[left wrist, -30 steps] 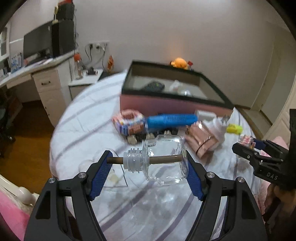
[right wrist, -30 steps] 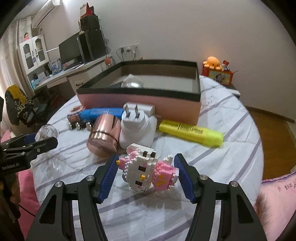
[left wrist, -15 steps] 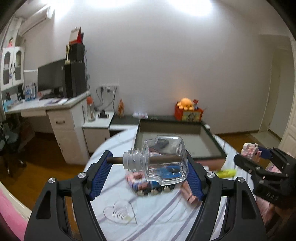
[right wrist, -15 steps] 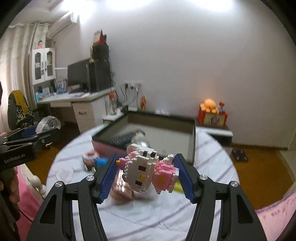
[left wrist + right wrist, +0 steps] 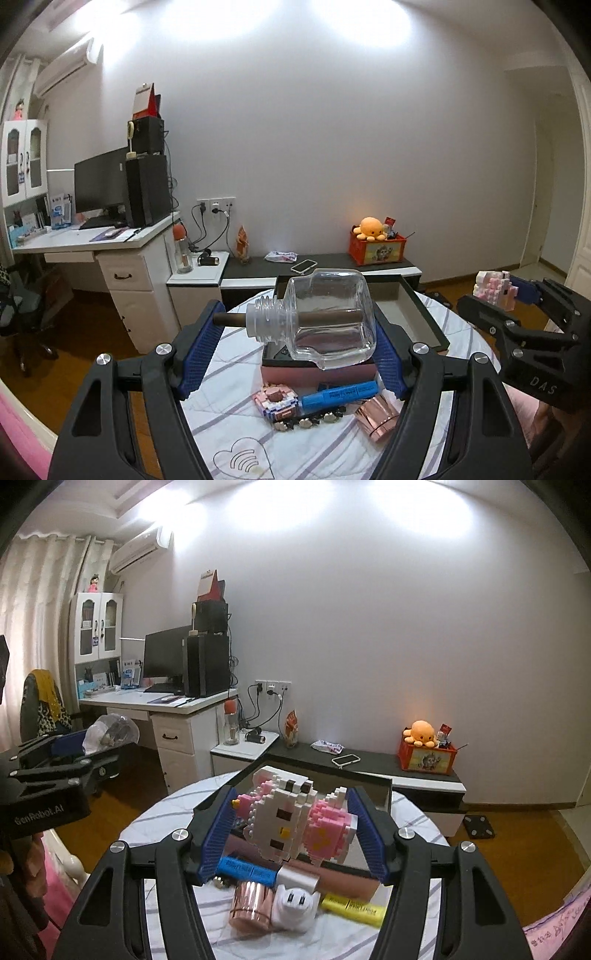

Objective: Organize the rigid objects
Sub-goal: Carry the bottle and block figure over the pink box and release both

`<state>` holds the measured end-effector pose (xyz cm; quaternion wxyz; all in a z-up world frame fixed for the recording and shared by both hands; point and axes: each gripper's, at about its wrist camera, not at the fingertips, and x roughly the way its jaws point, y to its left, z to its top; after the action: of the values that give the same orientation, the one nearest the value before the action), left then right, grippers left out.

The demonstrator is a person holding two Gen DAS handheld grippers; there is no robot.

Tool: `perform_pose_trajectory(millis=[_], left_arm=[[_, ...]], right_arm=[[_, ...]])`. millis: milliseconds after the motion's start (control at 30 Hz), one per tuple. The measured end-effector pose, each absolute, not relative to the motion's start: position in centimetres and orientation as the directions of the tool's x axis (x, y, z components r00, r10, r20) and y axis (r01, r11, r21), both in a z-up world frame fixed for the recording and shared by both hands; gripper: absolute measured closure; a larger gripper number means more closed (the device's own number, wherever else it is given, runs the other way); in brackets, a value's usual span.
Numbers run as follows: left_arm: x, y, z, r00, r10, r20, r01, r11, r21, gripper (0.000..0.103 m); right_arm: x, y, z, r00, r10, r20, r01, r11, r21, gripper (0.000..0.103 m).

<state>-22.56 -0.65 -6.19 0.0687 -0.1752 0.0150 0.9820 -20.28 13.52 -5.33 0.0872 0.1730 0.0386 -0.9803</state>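
The left gripper [image 5: 295,332] is clamped endwise on the clear square glass bottle [image 5: 325,319], the right gripper [image 5: 293,829] on the white-and-pink brick-built cat figure [image 5: 295,818], both raised above the pink black-rimmed box [image 5: 343,880], probably for dropping in.

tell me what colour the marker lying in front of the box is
Blue marker; left wrist view shows it best.

Left tool [image 5: 295,343] and right tool [image 5: 291,834] — black frames, blue ribbed pads, silver screws.
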Motion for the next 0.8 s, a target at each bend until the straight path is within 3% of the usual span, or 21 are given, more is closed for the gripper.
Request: perform_pose_trajectory(millis=[500, 800], left_arm=[[-31.1, 3.1, -7.7, -0.891, 0.164, -0.423, -0.201, -0.979, 0.045, 0.027], [-39.2, 4.3, -13.0, -0.819, 0.157, -0.552, -0.208, -0.978, 0.032, 0.027]], right_arm=[[-27.4, 15.9, -7.4, -0.899, -0.137, -0.415, 0.167, -0.985, -0.037, 0.039], [-33.8, 17.5, -11.1, -0.85, -0.115, -0.513, 0.15, -0.988, -0.027, 0.039]])
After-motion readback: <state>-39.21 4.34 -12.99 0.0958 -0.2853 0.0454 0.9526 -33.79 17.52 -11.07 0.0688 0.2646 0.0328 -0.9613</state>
